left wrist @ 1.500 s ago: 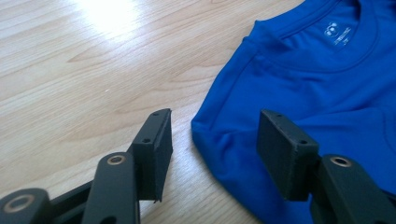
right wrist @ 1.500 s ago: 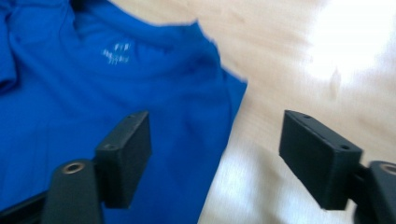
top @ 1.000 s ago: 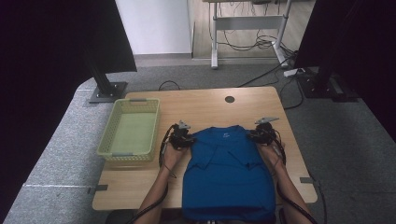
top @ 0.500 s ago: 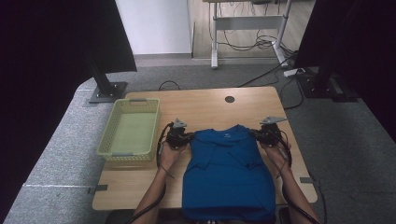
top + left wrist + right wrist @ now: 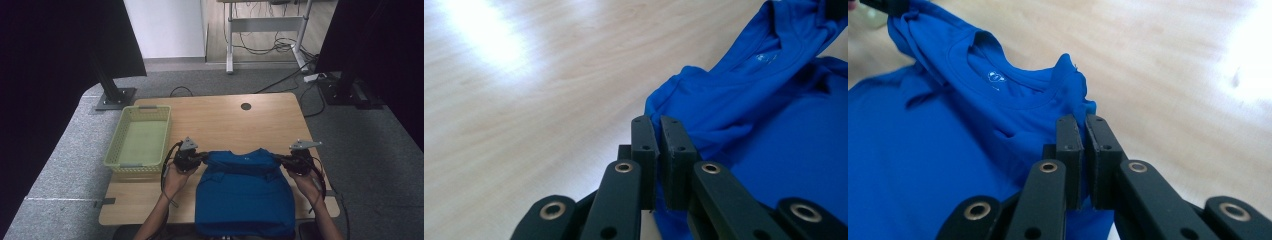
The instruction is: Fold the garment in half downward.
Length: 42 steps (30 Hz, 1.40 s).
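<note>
Room: grey carpet is seen around a wooden table (image 5: 220, 120); a white wall and a metal desk frame with loose cables are seen beyond it
Table: a round dark hole (image 5: 245, 106) is set near the far edge; pale grain and a bright glare are shown in both gripper views
Basket: a pale green basket (image 5: 140, 137) is placed on the left part of the table, just beside the left hand
Shirt: a blue T-shirt (image 5: 245, 195) is spread on the near half of the table, collar toward the far side, hem at the person's edge; the shoulder line is drawn out between the two grippers
Left gripper (image 5: 657, 122): jaws are closed on the shirt's shoulder edge — blue cloth is pinched between the pads
Right gripper (image 5: 1081, 121): jaws are likewise clamped on the opposite shoulder; the collar and a small white label are seen to its left
</note>
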Tool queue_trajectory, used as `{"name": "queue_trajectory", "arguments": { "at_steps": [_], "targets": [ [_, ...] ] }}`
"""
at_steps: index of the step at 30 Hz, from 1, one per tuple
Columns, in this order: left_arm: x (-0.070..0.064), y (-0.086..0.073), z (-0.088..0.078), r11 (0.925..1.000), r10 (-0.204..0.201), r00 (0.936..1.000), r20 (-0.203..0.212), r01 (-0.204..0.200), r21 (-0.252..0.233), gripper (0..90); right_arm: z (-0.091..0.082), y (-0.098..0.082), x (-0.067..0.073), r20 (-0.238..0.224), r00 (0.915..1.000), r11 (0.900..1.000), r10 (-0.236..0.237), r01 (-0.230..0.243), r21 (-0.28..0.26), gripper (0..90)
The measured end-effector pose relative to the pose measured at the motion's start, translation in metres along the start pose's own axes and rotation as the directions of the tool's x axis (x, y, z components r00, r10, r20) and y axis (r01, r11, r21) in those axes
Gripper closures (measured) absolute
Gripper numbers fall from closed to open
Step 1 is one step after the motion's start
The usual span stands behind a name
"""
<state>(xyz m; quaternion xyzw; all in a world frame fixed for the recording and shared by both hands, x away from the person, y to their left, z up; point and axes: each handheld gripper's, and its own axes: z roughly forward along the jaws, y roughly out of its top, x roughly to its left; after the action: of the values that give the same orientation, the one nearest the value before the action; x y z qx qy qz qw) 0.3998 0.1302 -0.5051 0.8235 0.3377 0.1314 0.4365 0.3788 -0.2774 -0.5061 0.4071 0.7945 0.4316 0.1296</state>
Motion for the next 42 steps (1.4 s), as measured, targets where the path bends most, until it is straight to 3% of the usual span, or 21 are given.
{"name": "queue_trajectory", "arguments": {
  "at_steps": [3, 8, 14, 16, 19, 23, 29, 33, 42],
  "targets": [
    [-0.010, -0.008, -0.004, 1.0000, 0.005, 0.9998, 0.019, -0.005, 0.008, 85.8, -0.004, -0.011, 0.007, -0.011, 0.9999, 1.000, -0.003, 0.003, 0.030, 85.2],
    [-0.024, -0.027, -0.003, 0.9978, 0.016, 0.9993, 0.035, -0.018, 0.064, 85.8, -0.006, -0.032, 0.018, -0.029, 0.9996, 0.997, -0.002, 0.004, 0.079, 85.2],
    [-0.032, -0.047, 0.003, 0.9920, 0.017, 0.9983, 0.056, -0.023, 0.124, 85.7, -0.001, -0.052, 0.026, -0.020, 0.9996, 0.989, -0.019, 0.022, 0.148, 84.8],
    [-0.033, -0.048, 0.004, 0.9917, 0.020, 0.9987, 0.047, -0.026, 0.126, 85.4, 0.001, -0.056, 0.027, -0.016, 0.9997, 0.988, -0.020, 0.022, 0.150, 85.0],
    [-0.034, -0.045, 0.008, 0.9893, 0.057, 0.9982, 0.017, -0.059, 0.134, 85.2, 0.003, -0.055, 0.027, -0.003, 0.9995, 0.988, -0.030, 0.030, 0.152, 85.0],
    [-0.027, -0.040, 0.015, 0.9902, 0.057, 0.9983, -0.007, -0.056, 0.128, 85.1, 0.009, -0.050, 0.020, 0.010, 0.9997, 0.990, -0.020, 0.019, 0.140, 85.2],
    [-0.005, -0.027, 0.034, 0.9945, 0.028, 0.9992, -0.028, -0.025, 0.101, 84.9, 0.026, -0.034, 0.001, 0.058, 0.9982, 0.991, -0.013, 0.005, 0.135, 85.1],
    [0.008, -0.018, 0.047, 0.9952, 0.044, 0.9977, -0.052, -0.039, 0.089, 84.9, 0.038, -0.021, -0.012, 0.080, 0.9968, 0.991, -0.001, -0.009, 0.131, 85.1],
    [0.034, 0.005, 0.070, 0.9930, 0.042, 0.9931, -0.109, -0.029, 0.115, 84.8, 0.063, 0.001, -0.036, 0.114, 0.9933, 0.992, 0.020, -0.034, 0.119, 85.1]
  ]
}}
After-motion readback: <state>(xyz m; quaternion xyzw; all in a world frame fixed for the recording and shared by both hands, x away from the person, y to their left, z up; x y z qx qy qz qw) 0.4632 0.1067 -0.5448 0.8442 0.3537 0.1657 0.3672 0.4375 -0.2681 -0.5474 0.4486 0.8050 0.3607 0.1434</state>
